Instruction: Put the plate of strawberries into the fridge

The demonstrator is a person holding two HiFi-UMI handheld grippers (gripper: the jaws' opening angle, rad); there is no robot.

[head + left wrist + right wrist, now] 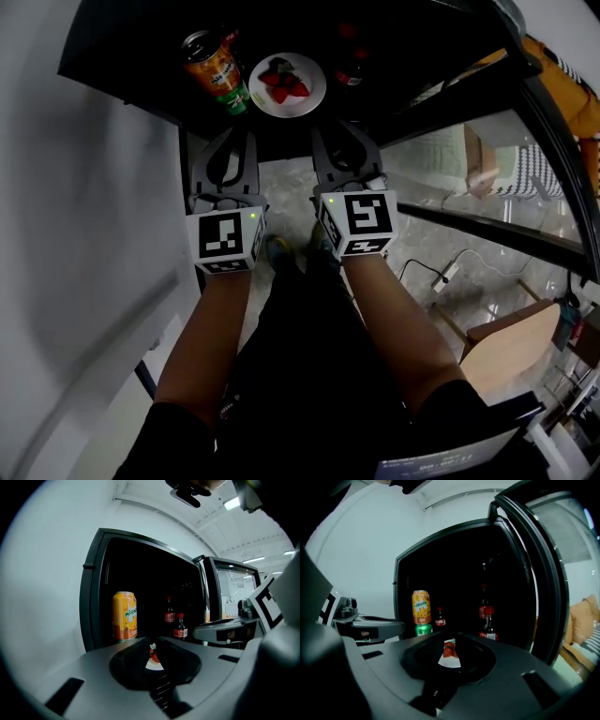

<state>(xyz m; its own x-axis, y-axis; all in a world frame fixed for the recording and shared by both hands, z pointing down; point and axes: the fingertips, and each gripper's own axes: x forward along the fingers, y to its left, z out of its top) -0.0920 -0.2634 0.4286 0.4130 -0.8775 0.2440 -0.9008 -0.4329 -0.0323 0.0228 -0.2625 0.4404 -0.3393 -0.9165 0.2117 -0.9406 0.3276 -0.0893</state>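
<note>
Pale marbled floor (291,183), white wall (84,187) on the L. Fridge (93,573) stands open, interior dark; glass door (543,573) swung out to the R. Plate (309,101) w/ strawberries (283,82) sits on a fridge shelf (141,80), already inside. Orange soda can (214,64) just beside the plate on its L, atop a green can (423,629). Cola bottles (487,618) further back & to the R. In front of the shelf edge, side by side: left gripper (238,133) and right gripper (330,129), both short of the plate, not touching it. Tongs on both closed tip to tip, nothing clamped; in each gripper view the plate shows only through the narrow slit between the pads, well beyond them. Person's forearms (211,328) bare, dark clothing below.
</note>
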